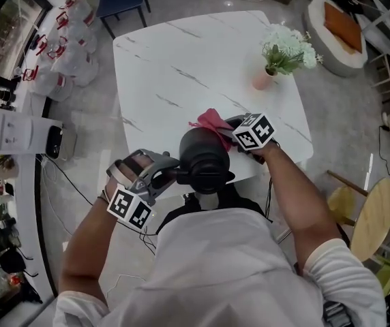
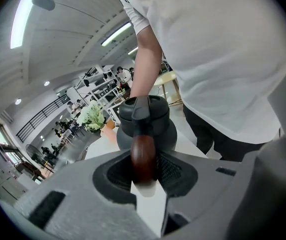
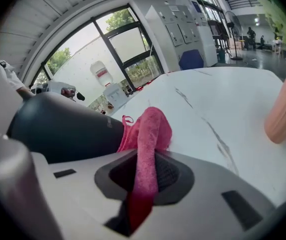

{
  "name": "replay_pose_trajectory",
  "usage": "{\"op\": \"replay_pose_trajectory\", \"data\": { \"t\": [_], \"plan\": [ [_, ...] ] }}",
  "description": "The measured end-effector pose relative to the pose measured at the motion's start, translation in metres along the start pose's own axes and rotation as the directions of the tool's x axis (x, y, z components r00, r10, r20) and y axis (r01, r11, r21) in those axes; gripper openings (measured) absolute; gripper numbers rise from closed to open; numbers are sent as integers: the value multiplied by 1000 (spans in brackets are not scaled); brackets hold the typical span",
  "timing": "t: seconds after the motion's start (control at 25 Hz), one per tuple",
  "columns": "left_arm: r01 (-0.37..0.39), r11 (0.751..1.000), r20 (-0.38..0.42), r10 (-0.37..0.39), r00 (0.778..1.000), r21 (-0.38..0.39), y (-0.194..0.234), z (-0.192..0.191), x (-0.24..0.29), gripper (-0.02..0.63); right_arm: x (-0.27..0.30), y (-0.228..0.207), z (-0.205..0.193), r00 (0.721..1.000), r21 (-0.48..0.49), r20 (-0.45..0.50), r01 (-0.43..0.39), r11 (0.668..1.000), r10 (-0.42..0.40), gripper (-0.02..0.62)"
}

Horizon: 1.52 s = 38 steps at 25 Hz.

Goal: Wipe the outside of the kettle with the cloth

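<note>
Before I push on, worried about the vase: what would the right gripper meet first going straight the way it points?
Probably the table, its held cloth touching first. The kettle lies just left of that line, the vase well right; depth is unclear.

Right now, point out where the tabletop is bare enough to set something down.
Bare: the table's far-left half, from the far edge down to the kettle. A smaller gap lies between the flower vase and the pink cloth. Crowded: the near edge, where kettle and cloth sit together.
</note>
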<state>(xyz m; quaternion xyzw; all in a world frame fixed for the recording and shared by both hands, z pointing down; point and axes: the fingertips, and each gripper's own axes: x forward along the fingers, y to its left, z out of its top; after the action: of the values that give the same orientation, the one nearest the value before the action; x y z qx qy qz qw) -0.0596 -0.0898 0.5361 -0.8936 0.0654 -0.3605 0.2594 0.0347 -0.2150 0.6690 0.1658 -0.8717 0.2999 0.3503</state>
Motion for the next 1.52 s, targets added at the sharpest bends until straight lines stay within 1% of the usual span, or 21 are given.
{"op": "replay_pose_trajectory", "data": {
  "t": [0.08,0.24,0.4,0.48,0.6,0.68,0.72,0.8,0.88,1.0,1.12,1.24,1.28,1.36,1.44,1.52],
  "plan": [
    [2,1000,-1,-2,1000,8,0,0,1,103,4,-4,-4,1000,4,-12,11,1000,-11,61],
    [11,1000,0,-11,1000,24,-1,1,3,101,-1,-7,-7,999,15,3,32,999,-32,63],
    [30,999,1,-30,1000,46,-2,3,5,101,-23,-4,0,997,-18,29,65,998,-65,63],
    [41,997,4,-41,999,64,-1,4,7,101,-43,1,9,995,-56,50,94,994,-91,63],
    [54,991,13,-56,998,119,1,5,11,103,-80,17,31,989,-150,82,137,979,-125,64],
    [70,987,14,-73,997,143,3,7,12,103,-103,37,48,988,-224,103,134,965,-113,64],
    [79,985,14,-82,997,152,3,8,13,103,-113,50,57,990,-262,110,118,958,-92,64],
    [99,981,9,-102,995,169,5,9,13,103,-131,80,74,993,-339,112,62,939,-25,64],
    [118,977,4,-121,993,180,6,9,15,103,-146,112,87,994,-406,94,-20,914,64,64],
    [142,970,-4,-144,990,197,7,12,18,103,-164,157,98,982,-475,29,-150,867,186,64],
    [162,960,-13,-164,986,230,7,17,19,103,-172,188,101,961,-514,-57,-262,817,272,64],
    [179,949,-21,-179,984,259,8,21,21,103,-167,201,98,928,-485,-156,-371,792,339,63],
    [182,946,-24,-182,983,267,7,22,22,103,-162,202,94,917,-468,-194,-400,788,350,63],
    [185,941,-31,-184,982,282,6,25,22,103,-145,197,83,905,-455,-275,-420,786,325,63],
    [184,937,-37,-181,983,297,3,28,23,101,-126,186,72,901,-472,-348,-406,783,257,63],
    [179,933,-41,-175,984,312,1,32,23,101,-111,173,66,900,-512,-398,-378,772,176,63]
  ]
}}
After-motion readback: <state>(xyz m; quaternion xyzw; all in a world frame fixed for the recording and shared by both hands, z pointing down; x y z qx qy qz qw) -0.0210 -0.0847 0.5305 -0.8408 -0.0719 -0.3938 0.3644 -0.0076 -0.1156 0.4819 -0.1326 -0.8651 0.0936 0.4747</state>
